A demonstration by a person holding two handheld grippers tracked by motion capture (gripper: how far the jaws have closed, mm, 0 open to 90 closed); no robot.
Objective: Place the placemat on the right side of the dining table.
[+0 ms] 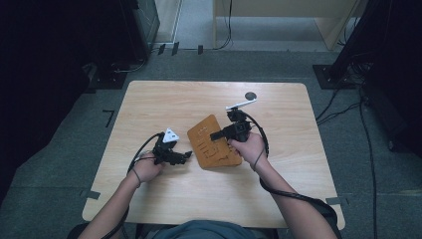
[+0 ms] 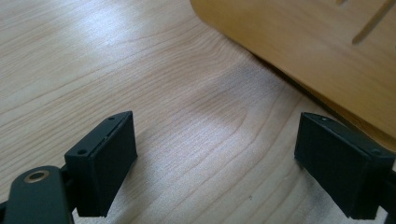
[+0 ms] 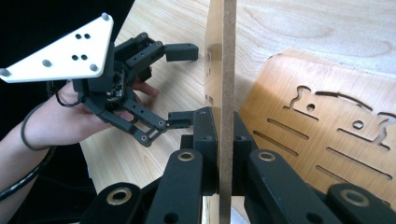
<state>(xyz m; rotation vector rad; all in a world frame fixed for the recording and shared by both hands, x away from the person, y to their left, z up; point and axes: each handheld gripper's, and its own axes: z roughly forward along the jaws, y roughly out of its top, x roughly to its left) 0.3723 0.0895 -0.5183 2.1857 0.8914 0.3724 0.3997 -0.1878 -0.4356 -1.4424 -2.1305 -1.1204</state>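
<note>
The right gripper (image 1: 217, 135) sits over the middle of the table (image 1: 149, 99), its jaws pointing left across the brown board (image 1: 211, 144). The right hand (image 1: 247, 147) grasps the tool from the near side, wrist bent a little, forearm running back toward the near right edge. In the right gripper view the jaws are clamped tight on a thin wooden panel (image 3: 227, 84) that stands on edge between the pads; its narrow edge faces the camera and rises straight up out of the grip. Beyond and to the right of it lies the flat board (image 3: 327, 135) with its cut slots and holes, resting on the table.

The left gripper (image 1: 186, 155) lies low just left of the board, jaws aimed right at the board's edge. The left hand (image 1: 148, 169) holds it from behind, forearm angled in from the near left, a cable looping by the wrist. In the left gripper view its jaws stand wide apart with bare table (image 2: 140, 70) between them and nothing held; the board's rounded corner (image 2: 299, 51) lies just ahead, close to the right jaw. The right gripper view shows this left gripper (image 3: 187, 81) spread open just beside the panel, not clearly touching it.

A grey plate (image 1: 170, 135) tops the left gripper.
</note>
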